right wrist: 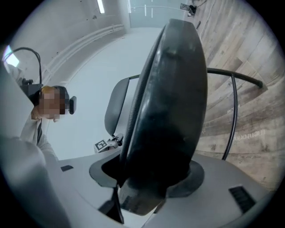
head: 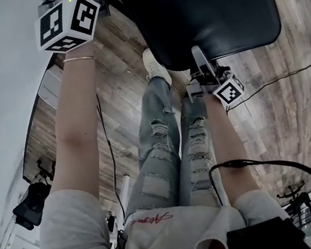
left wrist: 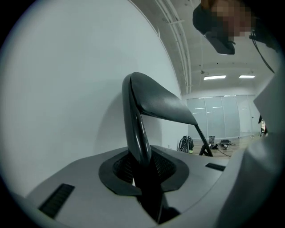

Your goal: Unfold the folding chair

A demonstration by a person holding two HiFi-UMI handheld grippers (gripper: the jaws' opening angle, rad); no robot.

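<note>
L gripper [left wrist: 144,171], own view: jaws nearly together, pinched on a thin dark frame tube [left wrist: 133,120]. Tube rises from centre of frame to the folding chair [left wrist: 162,104], whose back panel fans toward upper right. White wall [left wrist: 58,89] fills left half. Bright room w/ glass panels at far right.

R gripper [right wrist: 153,178], own view: jaws wide apart, clamped across the thick black seat pad [right wrist: 171,102], which stands edge-on up the middle of frame. Grey backrest [right wrist: 116,104] at centre left, behind the pad. L gripper's marker cube [right wrist: 101,144] sits just below it. Black leg tube [right wrist: 231,107] arcs at right over wood floor [right wrist: 249,49].

Head view: seat pad fills top centre & right. R gripper is at its lower edge, centre right, at the end of the person's right forearm [head: 226,138]. L gripper's marker cube is upper left, atop the raised left arm [head: 76,128]; its jaws aren't visible here. Ripped jeans [head: 160,150] & white shoe [head: 154,65] at centre, cable [head: 294,174] lower right.
</note>
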